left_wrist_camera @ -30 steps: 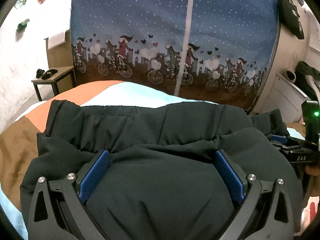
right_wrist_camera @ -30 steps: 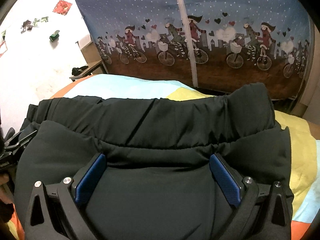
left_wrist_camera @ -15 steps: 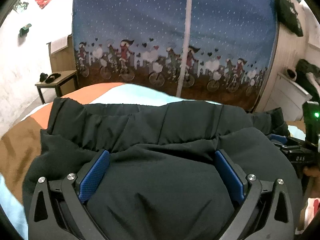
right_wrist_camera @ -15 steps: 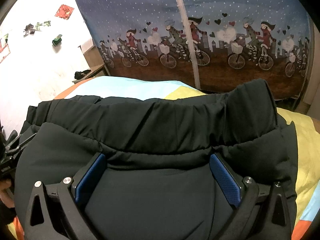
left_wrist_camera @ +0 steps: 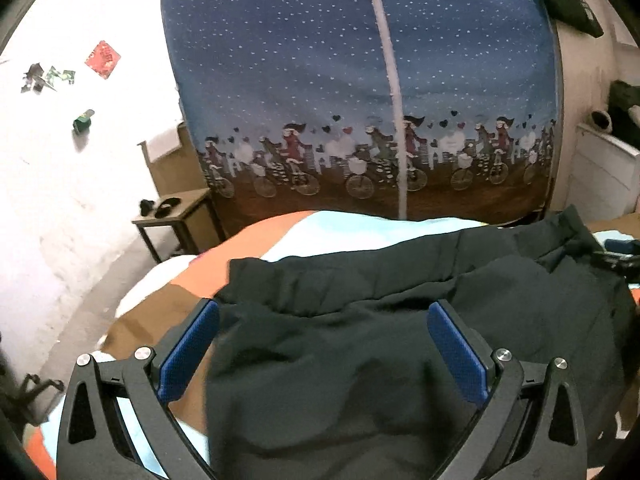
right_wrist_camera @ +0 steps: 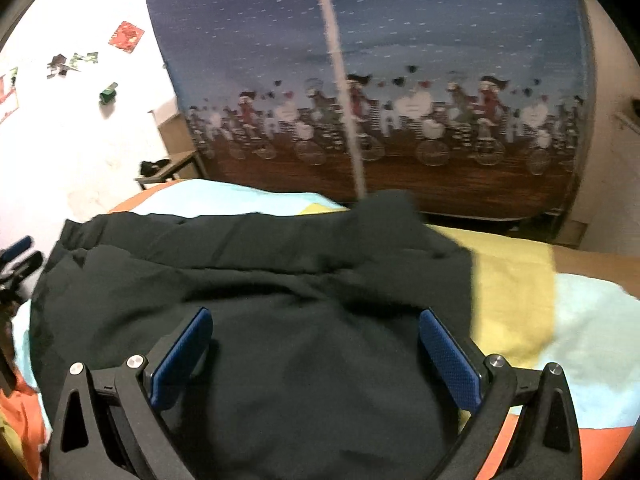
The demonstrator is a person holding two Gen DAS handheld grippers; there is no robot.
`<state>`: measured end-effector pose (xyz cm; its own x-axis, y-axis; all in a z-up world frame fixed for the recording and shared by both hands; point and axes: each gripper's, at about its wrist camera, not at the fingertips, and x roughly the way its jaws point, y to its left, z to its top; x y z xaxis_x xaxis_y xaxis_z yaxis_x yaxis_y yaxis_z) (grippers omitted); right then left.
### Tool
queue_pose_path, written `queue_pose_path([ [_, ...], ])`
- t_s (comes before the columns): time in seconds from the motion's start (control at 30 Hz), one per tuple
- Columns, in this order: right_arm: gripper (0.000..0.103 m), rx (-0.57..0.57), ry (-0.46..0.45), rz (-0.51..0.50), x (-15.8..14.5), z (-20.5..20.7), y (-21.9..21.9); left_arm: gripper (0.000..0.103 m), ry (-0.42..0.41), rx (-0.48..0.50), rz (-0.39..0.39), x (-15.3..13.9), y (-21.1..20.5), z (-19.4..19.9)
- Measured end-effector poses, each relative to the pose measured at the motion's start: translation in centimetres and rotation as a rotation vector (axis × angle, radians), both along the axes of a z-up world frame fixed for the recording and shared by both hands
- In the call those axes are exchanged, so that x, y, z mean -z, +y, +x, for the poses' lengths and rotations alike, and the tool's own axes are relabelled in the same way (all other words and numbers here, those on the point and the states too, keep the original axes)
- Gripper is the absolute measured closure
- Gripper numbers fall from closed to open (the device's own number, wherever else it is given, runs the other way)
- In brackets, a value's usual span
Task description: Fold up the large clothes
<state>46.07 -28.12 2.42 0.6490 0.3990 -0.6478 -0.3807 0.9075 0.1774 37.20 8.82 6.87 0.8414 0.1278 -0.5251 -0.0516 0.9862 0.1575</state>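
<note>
A large black padded garment [left_wrist_camera: 360, 360] lies folded on a bed with a patchwork cover [left_wrist_camera: 352, 228]. My left gripper [left_wrist_camera: 322, 340] is open above the garment's left edge, its blue pads [left_wrist_camera: 188, 352] wide apart and holding nothing. In the right wrist view the same garment [right_wrist_camera: 280, 320] fills the middle. My right gripper [right_wrist_camera: 316, 352] is open above its right part, blue pads [right_wrist_camera: 448, 356] wide apart and empty. The left gripper's tip [right_wrist_camera: 20, 256] shows at the far left there.
A blue wardrobe cover with cyclists [left_wrist_camera: 360, 100] stands behind the bed. A small wooden side table [left_wrist_camera: 176, 216] stands at the left by the white wall. White drawers [left_wrist_camera: 604, 176] stand at the right. The cover's yellow and pale blue patches [right_wrist_camera: 520, 280] lie right of the garment.
Both grippers have pulled back and lifted off the garment. The left view has shifted left, so bed cover shows under the left finger. The garment lies flatter.
</note>
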Motion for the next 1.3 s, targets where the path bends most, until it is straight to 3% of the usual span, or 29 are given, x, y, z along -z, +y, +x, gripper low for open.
queue_pose_path([
  [0.13, 0.0, 0.071, 0.087, -0.005, 1.8, 0.4, -3.4, 0.001, 0.037, -0.023, 0.0, 0.4, 1.6, -0.4],
  [0.2, 0.0, 0.064, 0.145, 0.015, 3.1, 0.6, -4.4, 0.001, 0.101, -0.026, -0.065, 1.0, 3.4, -0.4],
  [0.27, 0.0, 0.051, 0.186, 0.037, 4.2, 0.8, -5.2, 0.001, 0.169, -0.033, -0.152, 1.8, 5.9, -0.3],
  [0.43, 0.0, -0.033, 0.392, 0.237, 7.4, 2.4, -6.9, 0.001, 0.324, 0.024, -0.326, 4.5, 11.6, 0.1],
  [0.53, 0.0, -0.057, 0.444, 0.293, 8.4, 3.0, -7.3, 0.001, 0.388, 0.076, -0.465, 6.2, 13.9, 0.4],
  [0.6, 0.0, -0.076, 0.446, 0.301, 8.5, 3.1, -7.3, 0.001, 0.426, 0.1, -0.604, 7.4, 15.4, 0.8],
  [0.7, 0.0, -0.094, 0.462, 0.336, 8.8, 3.0, -7.4, 0.001, 0.479, 0.123, -0.714, 8.8, 16.1, 1.6],
  [0.9, 0.0, -0.153, 0.539, 0.402, 9.2, 2.7, -6.6, 0.001, 0.549, 0.185, -0.829, 10.4, 14.9, 3.3],
  [1.0, 0.0, -0.137, 0.556, 0.42, 9.0, 2.4, -6.2, 0.002, 0.543, 0.163, -0.793, 10.1, 14.5, 3.9],
  [1.07, 0.01, -0.12, 0.533, 0.394, 8.3, 1.8, -5.8, 0.006, 0.515, 0.144, -0.752, 9.6, 13.9, 3.8],
  [1.13, 0.035, -0.108, 0.511, 0.389, 7.7, 1.3, -5.8, 0.023, 0.498, 0.121, -0.724, 9.2, 13.5, 3.4],
  [1.17, 0.042, -0.099, 0.493, 0.395, 7.2, 1.0, -5.9, 0.028, 0.489, 0.103, -0.712, 9.1, 13.1, 3.1],
  [1.23, 0.063, -0.094, 0.464, 0.391, 6.1, 0.4, -6.1, 0.048, 0.47, 0.082, -0.698, 8.5, 12.5, 2.8],
  [1.3, 0.071, -0.1, 0.429, 0.352, 4.9, -0.2, -5.7, 0.064, 0.436, 0.081, -0.663, 7.2, 11.5, 2.2],
])
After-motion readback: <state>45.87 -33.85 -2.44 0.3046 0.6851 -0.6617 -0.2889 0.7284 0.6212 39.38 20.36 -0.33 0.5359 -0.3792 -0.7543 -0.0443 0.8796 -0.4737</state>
